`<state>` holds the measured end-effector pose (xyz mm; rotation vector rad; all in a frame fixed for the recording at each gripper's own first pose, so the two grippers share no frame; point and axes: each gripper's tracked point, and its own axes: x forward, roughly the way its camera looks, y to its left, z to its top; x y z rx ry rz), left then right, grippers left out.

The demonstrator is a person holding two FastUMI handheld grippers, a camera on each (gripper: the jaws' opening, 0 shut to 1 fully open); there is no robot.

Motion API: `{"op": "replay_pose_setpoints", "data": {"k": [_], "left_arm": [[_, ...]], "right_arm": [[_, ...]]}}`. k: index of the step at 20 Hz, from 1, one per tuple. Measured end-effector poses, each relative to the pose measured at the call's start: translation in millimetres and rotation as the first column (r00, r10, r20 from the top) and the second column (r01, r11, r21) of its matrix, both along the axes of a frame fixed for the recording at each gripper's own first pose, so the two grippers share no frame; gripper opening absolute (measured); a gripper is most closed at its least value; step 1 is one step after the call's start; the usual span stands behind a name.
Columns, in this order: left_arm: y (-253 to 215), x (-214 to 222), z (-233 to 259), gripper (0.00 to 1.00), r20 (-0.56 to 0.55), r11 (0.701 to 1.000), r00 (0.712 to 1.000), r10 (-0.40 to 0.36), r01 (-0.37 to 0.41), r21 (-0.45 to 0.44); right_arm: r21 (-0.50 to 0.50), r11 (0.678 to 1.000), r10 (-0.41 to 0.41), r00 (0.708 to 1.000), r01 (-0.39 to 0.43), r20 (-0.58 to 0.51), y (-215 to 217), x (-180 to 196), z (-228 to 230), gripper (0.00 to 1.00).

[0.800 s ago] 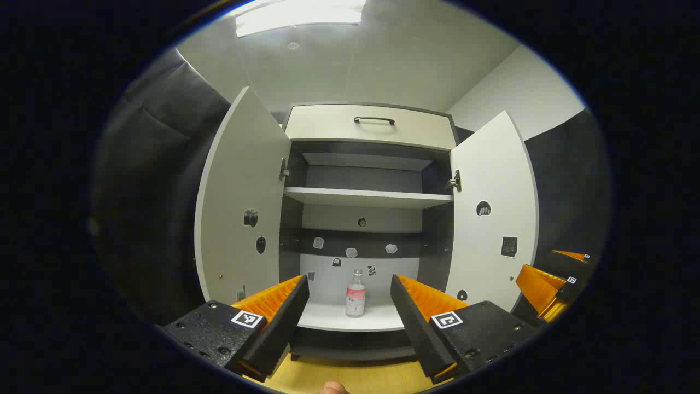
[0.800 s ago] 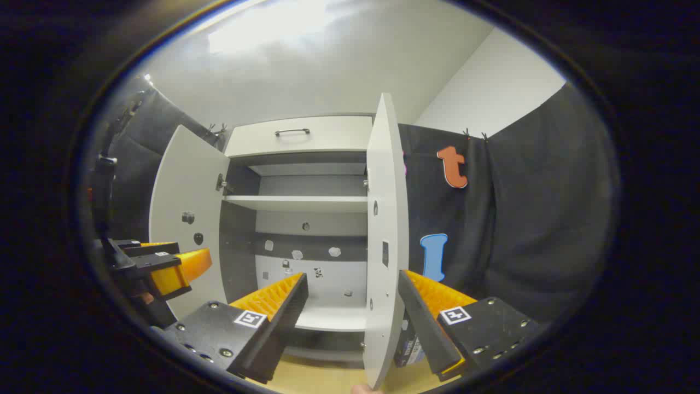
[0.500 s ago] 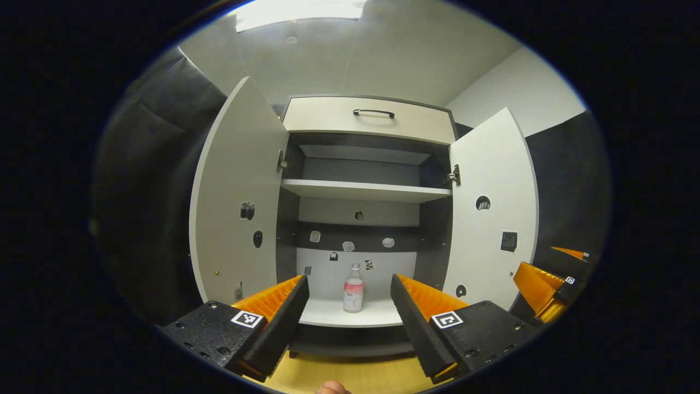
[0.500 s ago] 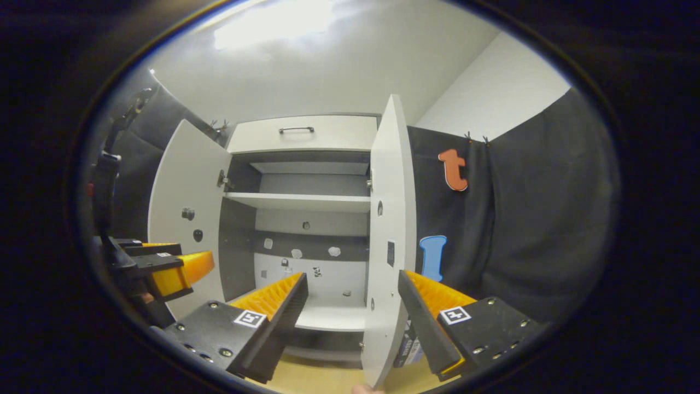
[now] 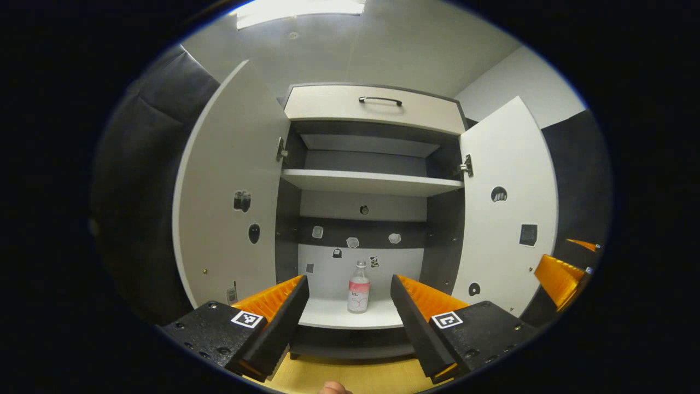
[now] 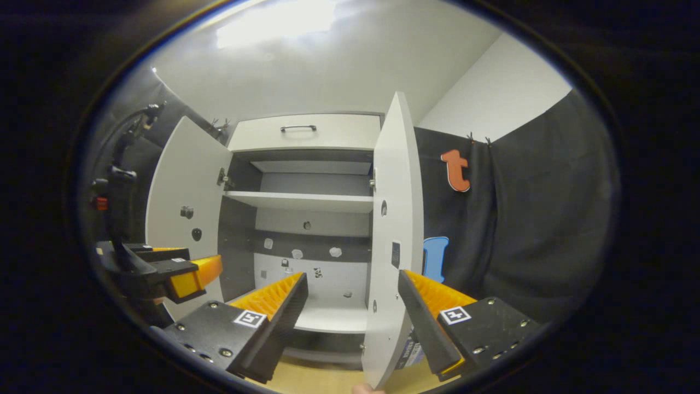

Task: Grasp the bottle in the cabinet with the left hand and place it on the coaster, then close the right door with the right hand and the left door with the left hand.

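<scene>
One bottle [image 5: 359, 287] beyond left gripper [image 5: 350, 293]

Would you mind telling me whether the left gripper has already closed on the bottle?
No, the left gripper is open, and the bottle stands upright on the cabinet's lower shelf, beyond its fingers and untouched.

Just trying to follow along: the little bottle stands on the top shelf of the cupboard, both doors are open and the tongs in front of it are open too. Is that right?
Not quite. The bottle stands on the bottom shelf, not the top one; the left gripper view shows it. The rest holds: the left door and right door are open, and the left tongs are open in front of it.
</scene>
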<state>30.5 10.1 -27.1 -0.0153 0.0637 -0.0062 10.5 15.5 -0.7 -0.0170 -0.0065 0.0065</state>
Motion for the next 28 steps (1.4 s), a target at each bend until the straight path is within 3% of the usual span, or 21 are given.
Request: {"op": "replay_pose_setpoints", "data": {"k": [9,13,15,19,20,23,24,26,28], "left_arm": [[-15,132,-102,0.96,-0.139,0.996,0.986,-0.088,0.087,-0.013],[-19,188,-156,1.00,-0.218,0.997,0.973,-0.076,0.081,0.012],[-18,211,-176,0.97,-0.241,0.996,0.968,-0.070,0.079,0.028],[-19,247,-198,0.97,-0.235,0.996,0.970,-0.060,0.073,0.045],[-19,254,-205,0.97,-0.246,0.996,0.968,-0.055,0.070,0.052],[-16,272,-217,0.97,-0.263,0.997,0.964,-0.026,0.045,0.065],[-16,278,-220,0.97,-0.270,0.997,0.963,-0.024,0.042,0.061],[-16,285,-225,0.97,-0.277,0.998,0.961,-0.025,0.040,0.048],[-17,288,-223,0.96,-0.266,0.998,0.963,-0.033,0.044,0.034]], "right_arm": [[-0.015,0.995,-0.102,0.995,0.102,0.007,-27,0,2,0.96],[-0.027,0.983,-0.180,0.984,0.180,0.016,-49,-5,7,0.99],[-0.037,0.975,-0.221,0.975,0.221,0.016,-62,-9,8,0.99],[-0.057,0.953,-0.295,0.955,0.297,0.030,-86,-13,11,0.99],[-0.059,0.949,-0.308,0.951,0.309,0.031,-90,-13,12,0.95],[-0.067,0.940,-0.332,0.943,0.334,0.033,-99,-13,11,0.95],[-0.073,0.938,-0.338,0.941,0.340,0.030,-101,-13,10,0.99],[-0.085,0.934,-0.345,0.938,0.346,0.027,-104,-13,7,0.95],[-0.092,0.932,-0.350,0.936,0.351,0.023,-106,-13,5,0.99]]}}
